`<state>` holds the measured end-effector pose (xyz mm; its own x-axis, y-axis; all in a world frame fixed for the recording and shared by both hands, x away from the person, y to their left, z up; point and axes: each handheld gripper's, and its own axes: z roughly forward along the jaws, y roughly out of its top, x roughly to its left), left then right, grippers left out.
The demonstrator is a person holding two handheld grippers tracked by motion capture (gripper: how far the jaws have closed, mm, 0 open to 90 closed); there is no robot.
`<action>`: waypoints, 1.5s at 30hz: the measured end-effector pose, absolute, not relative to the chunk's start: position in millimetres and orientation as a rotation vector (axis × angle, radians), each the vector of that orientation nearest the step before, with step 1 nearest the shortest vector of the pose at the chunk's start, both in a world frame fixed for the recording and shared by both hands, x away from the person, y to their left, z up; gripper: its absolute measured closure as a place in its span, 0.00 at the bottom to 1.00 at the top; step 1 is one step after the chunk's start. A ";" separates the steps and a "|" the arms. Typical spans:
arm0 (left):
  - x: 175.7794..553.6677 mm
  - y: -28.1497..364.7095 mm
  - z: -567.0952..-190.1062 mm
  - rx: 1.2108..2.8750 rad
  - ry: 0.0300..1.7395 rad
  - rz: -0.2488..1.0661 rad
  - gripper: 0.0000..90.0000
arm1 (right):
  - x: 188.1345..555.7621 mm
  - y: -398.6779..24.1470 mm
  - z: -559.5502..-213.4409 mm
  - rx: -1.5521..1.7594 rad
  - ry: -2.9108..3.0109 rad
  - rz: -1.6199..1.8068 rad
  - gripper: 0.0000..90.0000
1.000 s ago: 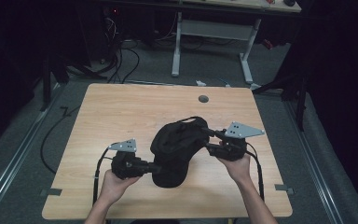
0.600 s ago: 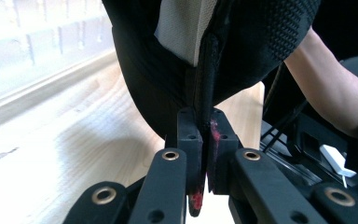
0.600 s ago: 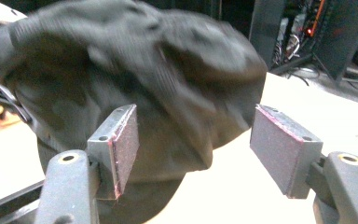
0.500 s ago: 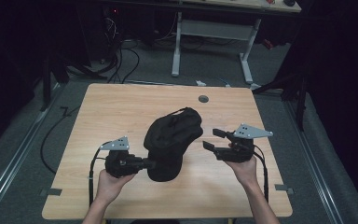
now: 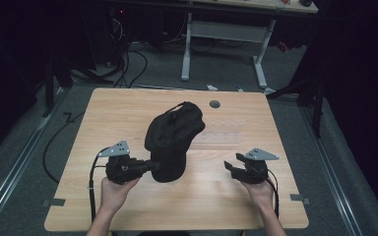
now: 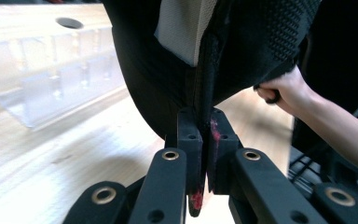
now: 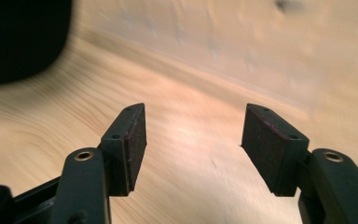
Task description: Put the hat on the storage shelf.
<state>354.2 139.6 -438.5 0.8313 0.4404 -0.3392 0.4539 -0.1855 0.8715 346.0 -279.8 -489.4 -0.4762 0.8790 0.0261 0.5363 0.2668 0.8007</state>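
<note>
Counted on table [image 5: 128, 211]: 1 black bag [image 5: 172, 137], 1 clear plastic organizer [image 5: 216, 138] just beside bag, 1 round hole [image 5: 214, 103] behind bag, 2 grippers near bag: left gripper [image 5: 150, 166], right gripper [image 5: 230, 168]

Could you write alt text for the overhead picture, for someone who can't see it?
Seen from above, a person at a wooden table holds up a black cap by its edge with the left gripper, jaws clamped on the fabric. The right gripper is open and empty, apart from the cap. A clear plastic tray lies beside the cap.
</note>
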 end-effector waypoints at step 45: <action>391.9 142.3 -410.2 1.693 0.813 0.241 0.96 | 351.1 -295.1 -530.9 1.476 2.040 0.854 0.36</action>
<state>391.9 142.3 -410.2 0.7360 0.6262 -0.2574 0.3847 -0.0740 0.9201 351.1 -295.1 -530.9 -0.3048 0.9522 -0.0198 0.6539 0.2243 0.7225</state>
